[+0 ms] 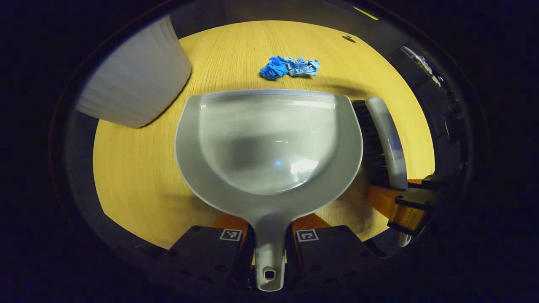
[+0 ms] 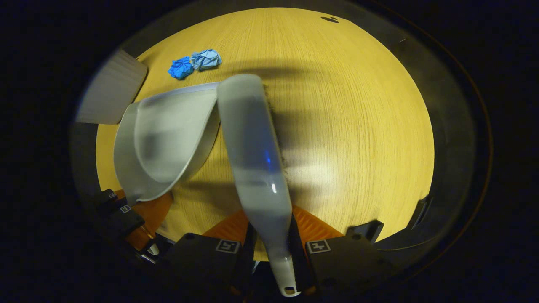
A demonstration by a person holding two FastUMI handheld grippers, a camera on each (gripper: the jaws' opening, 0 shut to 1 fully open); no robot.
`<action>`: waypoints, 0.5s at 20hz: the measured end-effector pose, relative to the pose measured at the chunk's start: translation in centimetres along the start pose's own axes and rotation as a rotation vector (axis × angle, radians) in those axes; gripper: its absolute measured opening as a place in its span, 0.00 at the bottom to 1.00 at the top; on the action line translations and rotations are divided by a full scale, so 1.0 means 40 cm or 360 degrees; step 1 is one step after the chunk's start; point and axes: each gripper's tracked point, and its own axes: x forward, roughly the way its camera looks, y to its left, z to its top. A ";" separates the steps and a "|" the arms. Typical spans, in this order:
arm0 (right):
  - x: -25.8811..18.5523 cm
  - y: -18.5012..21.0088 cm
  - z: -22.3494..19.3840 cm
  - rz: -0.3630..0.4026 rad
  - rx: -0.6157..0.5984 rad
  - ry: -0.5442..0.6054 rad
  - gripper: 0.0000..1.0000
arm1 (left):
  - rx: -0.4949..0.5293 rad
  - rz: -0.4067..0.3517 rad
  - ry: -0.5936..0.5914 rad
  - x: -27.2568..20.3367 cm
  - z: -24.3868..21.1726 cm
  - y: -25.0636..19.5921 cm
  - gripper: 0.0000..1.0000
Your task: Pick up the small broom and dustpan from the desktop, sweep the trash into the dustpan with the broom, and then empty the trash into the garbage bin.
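Holding one dustpan (image 1: 269, 147) by its handle, my left gripper (image 1: 269, 242) clamped on it; my right gripper (image 2: 269, 248) clamped on one broom (image 2: 252, 143) just right of the dustpan. Two blue paper wads (image 1: 289, 67) beyond the dustpan lip; one white bin (image 1: 134, 80) far-left, one desktop (image 1: 139, 176).

Garbage bin (image 1: 134, 75) top beyond picture edge

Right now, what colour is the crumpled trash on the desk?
Blue, two shades; the trash shows best in the left gripper view.
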 end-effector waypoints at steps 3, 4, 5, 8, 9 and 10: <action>0.000 -0.004 0.001 0.0045 0.0035 -0.0002 0.26 | 0.0130 -0.0025 0.0010 0.002 -0.001 0.007 0.28; -0.001 -0.004 0.000 0.0038 0.0023 -0.0004 0.25 | 0.0160 -0.0044 0.0004 -0.003 -0.004 0.009 0.28; -0.003 -0.003 0.000 0.0020 0.0017 -0.0011 0.26 | 0.0170 -0.0064 0.0000 -0.001 -0.005 0.011 0.28; -0.014 0.002 0.006 0.0007 0.0047 -0.0084 0.22 | 0.0217 -0.0067 -0.0003 -0.007 -0.018 0.028 0.28; -0.027 -0.004 0.009 0.0005 0.0049 -0.0120 0.22 | 0.0239 -0.0088 -0.0012 -0.013 -0.020 0.031 0.26; -0.048 -0.012 0.018 0.0010 0.0063 -0.0163 0.22 | 0.0251 -0.0122 -0.0015 -0.020 -0.027 0.031 0.26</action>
